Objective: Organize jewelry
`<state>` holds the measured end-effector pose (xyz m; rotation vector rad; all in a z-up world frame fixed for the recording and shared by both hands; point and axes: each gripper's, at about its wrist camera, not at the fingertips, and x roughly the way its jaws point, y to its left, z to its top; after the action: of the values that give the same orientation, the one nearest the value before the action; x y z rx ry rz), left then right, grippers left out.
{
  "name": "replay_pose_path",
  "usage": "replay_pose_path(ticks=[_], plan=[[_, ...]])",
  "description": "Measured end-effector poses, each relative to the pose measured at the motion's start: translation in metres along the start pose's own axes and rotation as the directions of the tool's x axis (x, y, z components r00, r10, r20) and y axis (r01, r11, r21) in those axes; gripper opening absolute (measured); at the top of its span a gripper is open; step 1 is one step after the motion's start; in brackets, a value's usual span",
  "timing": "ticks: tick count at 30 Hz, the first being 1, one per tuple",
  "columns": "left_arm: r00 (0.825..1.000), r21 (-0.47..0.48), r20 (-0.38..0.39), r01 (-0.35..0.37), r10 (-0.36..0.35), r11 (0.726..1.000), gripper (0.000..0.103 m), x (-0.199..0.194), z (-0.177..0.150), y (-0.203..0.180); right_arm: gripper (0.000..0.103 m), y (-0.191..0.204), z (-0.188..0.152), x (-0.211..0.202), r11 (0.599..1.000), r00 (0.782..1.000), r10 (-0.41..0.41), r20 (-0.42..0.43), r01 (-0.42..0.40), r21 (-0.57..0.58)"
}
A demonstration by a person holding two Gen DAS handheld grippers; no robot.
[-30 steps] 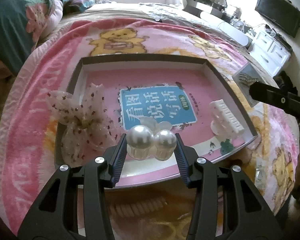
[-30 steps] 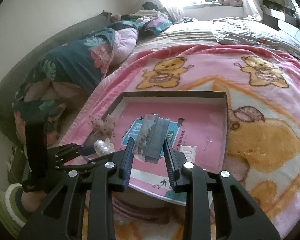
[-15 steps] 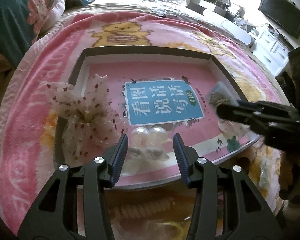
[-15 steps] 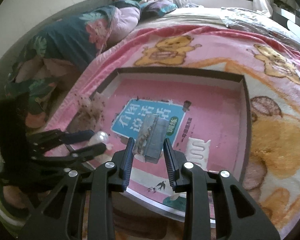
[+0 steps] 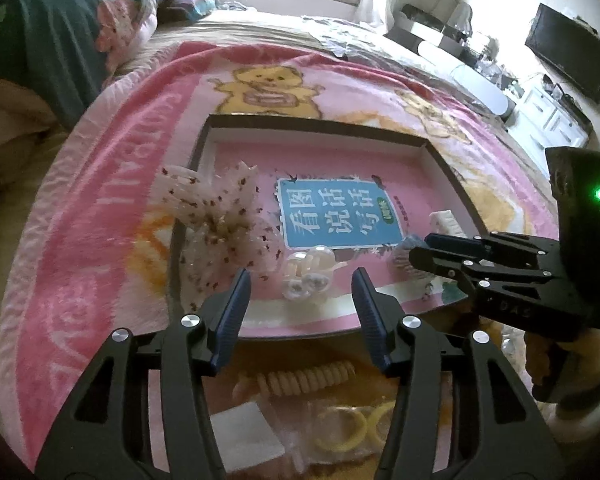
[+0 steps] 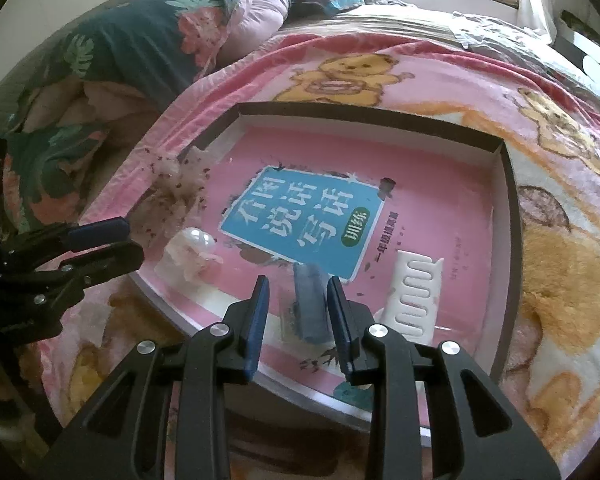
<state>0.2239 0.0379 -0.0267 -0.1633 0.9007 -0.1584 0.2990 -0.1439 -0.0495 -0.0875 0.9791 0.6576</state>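
Note:
A shallow dark-rimmed tray (image 5: 312,124) (image 6: 364,114) with a pink printed floor lies on the bed. A pearl hair clip (image 5: 308,272) (image 6: 192,252) rests on the tray floor near its front edge. My left gripper (image 5: 301,280) (image 6: 124,240) hovers just behind the clip, jaws opening, pads clear of it. My right gripper (image 6: 297,292) (image 5: 420,254) is low over the tray, jaws opening. A grey-blue clip in clear wrap (image 6: 310,304) lies on the floor between its fingers, blurred. A white comb clip (image 6: 414,300) and a sheer dotted bow (image 5: 220,216) also sit in the tray.
A pink bear blanket (image 5: 100,208) covers the bed. In front of the tray lie a cream spiral hair tie (image 5: 308,376), yellow rings (image 5: 352,428) and a white card (image 5: 248,432). A dark floral quilt (image 6: 132,40) is heaped at the back left.
The left gripper let go of the pearl clip, which now lies in the tray, and drew back wider. The right gripper sank into the tray and loosened on the wrapped clip.

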Motion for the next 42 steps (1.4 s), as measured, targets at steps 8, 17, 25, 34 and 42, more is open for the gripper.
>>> replay_pose_path(ticks=[8, 17, 25, 34, 42], plan=[[0.999, -0.002, 0.043, -0.018, 0.018, 1.000, 0.054, -0.026, -0.002, -0.007, 0.069, 0.001, 0.006, -0.046, 1.000, 0.994, 0.010, 0.110, -0.013, 0.023], [0.991, 0.016, 0.118, -0.066, 0.063, 0.998, 0.087, -0.061, 0.000, -0.019, 0.086, 0.007, 0.003, -0.098, 0.999, 0.975, -0.008, 0.221, -0.001, 0.041], [0.985, 0.021, 0.164, -0.060, 0.056, 0.998, 0.093, -0.089, -0.002, -0.028, 0.094, 0.009, -0.008, -0.138, 0.996, 0.955, -0.009, 0.297, -0.016, 0.083], [0.980, 0.031, 0.196, -0.048, 0.041, 0.998, 0.093, -0.116, -0.011, -0.034, 0.095, 0.017, -0.037, -0.176, 0.992, 0.937, -0.036, 0.346, -0.009, 0.128], [0.974, 0.036, 0.221, -0.050, 0.041, 0.998, 0.093, -0.137, -0.019, -0.036, 0.097, 0.026, -0.047, -0.203, 0.991, 0.926, -0.052, 0.375, 0.002, 0.132]])
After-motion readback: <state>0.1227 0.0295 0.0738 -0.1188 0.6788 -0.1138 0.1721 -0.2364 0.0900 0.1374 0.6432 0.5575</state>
